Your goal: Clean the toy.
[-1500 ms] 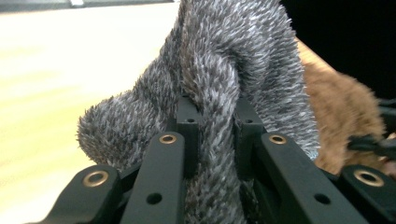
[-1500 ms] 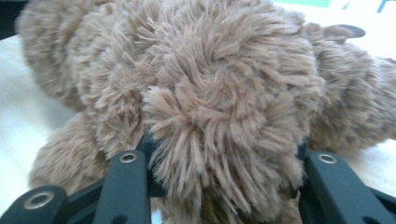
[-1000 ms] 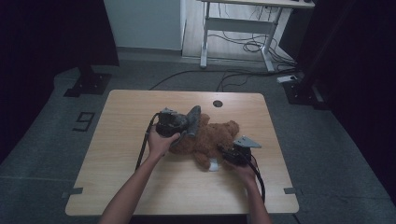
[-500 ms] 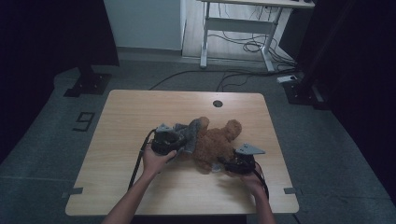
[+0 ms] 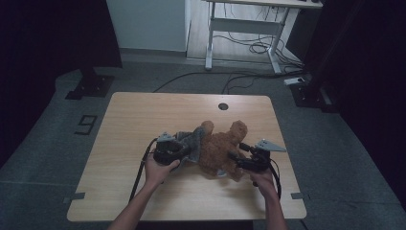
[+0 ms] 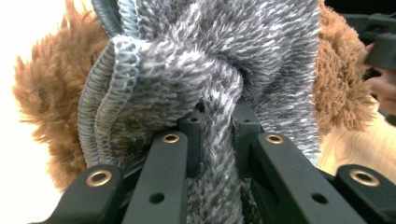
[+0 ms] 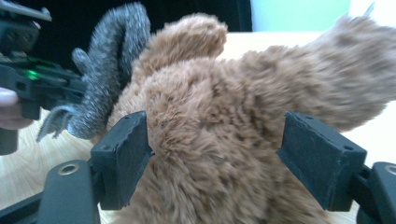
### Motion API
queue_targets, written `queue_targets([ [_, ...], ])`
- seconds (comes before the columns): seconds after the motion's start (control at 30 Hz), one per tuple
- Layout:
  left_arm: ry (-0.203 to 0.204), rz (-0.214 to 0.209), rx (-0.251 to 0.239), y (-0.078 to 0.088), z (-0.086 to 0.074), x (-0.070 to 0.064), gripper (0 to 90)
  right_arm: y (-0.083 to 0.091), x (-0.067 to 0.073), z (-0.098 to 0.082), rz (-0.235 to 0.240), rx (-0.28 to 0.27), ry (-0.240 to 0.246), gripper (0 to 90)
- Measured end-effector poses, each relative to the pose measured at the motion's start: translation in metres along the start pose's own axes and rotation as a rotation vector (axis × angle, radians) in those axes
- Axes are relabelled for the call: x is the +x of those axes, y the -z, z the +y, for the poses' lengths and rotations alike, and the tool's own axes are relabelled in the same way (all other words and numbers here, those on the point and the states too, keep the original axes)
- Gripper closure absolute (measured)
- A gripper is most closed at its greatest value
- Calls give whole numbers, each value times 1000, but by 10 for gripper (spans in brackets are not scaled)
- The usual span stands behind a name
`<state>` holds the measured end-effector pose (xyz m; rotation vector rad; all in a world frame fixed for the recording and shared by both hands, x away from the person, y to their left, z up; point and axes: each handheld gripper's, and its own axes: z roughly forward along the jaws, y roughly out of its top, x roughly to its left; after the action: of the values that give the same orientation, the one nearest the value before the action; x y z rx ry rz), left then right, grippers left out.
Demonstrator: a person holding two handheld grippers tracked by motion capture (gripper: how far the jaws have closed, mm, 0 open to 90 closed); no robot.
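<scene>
A brown teddy bear [image 5: 222, 151] lies on the wooden table [image 5: 143, 115], right of centre. A grey knitted cloth [image 5: 191, 143] hangs at the bear's left side. My left gripper [image 5: 184, 152] is shut on a fold of this cloth [image 6: 205, 70], which is pinched between its pads [image 6: 217, 126], with brown fur [image 6: 46, 102] behind it. My right gripper [image 5: 238, 151] is at the bear's right side. Its jaws have just been opening and now stand wide [image 7: 219, 158] around a furry limb [image 7: 210, 121] without pressing on it. The cloth [image 7: 107, 70] shows beyond.
A round cable hole [image 5: 222, 106] sits near the table's far edge. Beyond the table stand a white desk frame [image 5: 244, 28], floor cables [image 5: 249, 48] and a dark stand base [image 5: 91, 86]. The table's left and near parts are bare wood.
My left gripper has come down and towards the person, still holding the cloth. The right gripper's jaws have opened off the bear, and the bear has settled lower on the table.
</scene>
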<state>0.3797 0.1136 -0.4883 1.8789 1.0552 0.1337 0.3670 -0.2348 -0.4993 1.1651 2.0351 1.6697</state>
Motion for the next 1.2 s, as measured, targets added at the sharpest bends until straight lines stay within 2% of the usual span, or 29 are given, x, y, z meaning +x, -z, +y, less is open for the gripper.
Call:
queue_targets([
  [0.1, 2, -1, -4, 0, -1, 0, 787, -15, 5, -4, -10, 51, 5, 240],
  [0.13, 1, -2, -4, 0, -1, 0, 787, -19, 6, -6, -7, 62, 5, 282],
  [0.2, 6, -9, -4, 0, -2, 1, 787, -22, 6, -10, -9, 52, -2, 435],
  [0.23, 17, -20, -7, 1, -3, 1, 787, -23, 5, -11, -10, 56, 3, 474],
  [0.27, 17, -20, -7, 1, -3, 1, 786, -23, 5, -11, -10, 56, 3, 474],
  [0.3, 61, -56, -16, 2, -6, 4, 786, -21, 5, -14, 1, 70, 6, 564],
  [0.33, 78, -71, -16, 3, -8, 5, 785, -20, 6, -16, 5, 77, 19, 584],
  [0.37, 78, -71, -16, 3, -8, 5, 785, -20, 6, -16, 5, 77, 19, 584],
  [0.4, 87, -82, -19, 8, -8, 3, 784, -18, 9, -19, 16, 89, 45, 604],
  [0.5, 60, -68, -11, 15, 2, -4, 780, -16, 10, -21, 19, 96, 76, 623],
  [0.57, 49, -59, -14, 16, 7, -7, 777, -15, 10, -22, 19, 96, 74, 628],
  [0.63, 1, -47, -20, 17, 22, -20, 775, -15, 9, -24, 22, 93, 79, 635],
  [0.67, -13, -54, -26, 16, 28, -26, 774, -15, 9, -24, 23, 94, 82, 634],
  [0.7, -13, -54, -26, 16, 28, -26, 774, -15, 10, -24, 23, 97, 90, 634],
  [0.73, -30, -87, -46, 13, 39, -39, 774, -15, 10, -24, 22, 94, 92, 632],
  [0.77, -47, -97, -42, 9, 45, -46, 773, -15, 10, -25, 22, 93, 94, 631],
  [0.87, -85, -100, -21, -12, 59, -67, 773, -14, 11, -25, 21, 95, 104, 628],
  [0.9, -85, -100, -21, -12, 59, -67, 773, -14, 11, -25, 21, 95, 104, 628],
  [0.93, -100, -97, 24, -33, 65, -77, 773, -14, 12, -25, 12, 97, 118, 627],
  [0.97, -100, -97, 24, -33, 65, -77, 772, -14, 12, -25, 9, 97, 120, 627],
  [1.0, -111, -78, 74, -54, 64, -84, 771, -14, 13, -24, 7, 101, 123, 626],
  [1.03, -114, -65, 89, -64, 61, -84, 770, -14, 13, -24, 3, 104, 124, 621],
  [1.07, -110, -61, 78, -69, 57, -84, 771, -14, 14, -24, -7, 103, 125, 617],
  [1.1, -103, -68, 68, -70, 55, -82, 771, -14, 13, -25, -24, 112, 134, 618],
  [1.2, -101, -69, 53, -62, 49, -75, 774, -14, 11, -25, -11, 115, 128, 618],
])
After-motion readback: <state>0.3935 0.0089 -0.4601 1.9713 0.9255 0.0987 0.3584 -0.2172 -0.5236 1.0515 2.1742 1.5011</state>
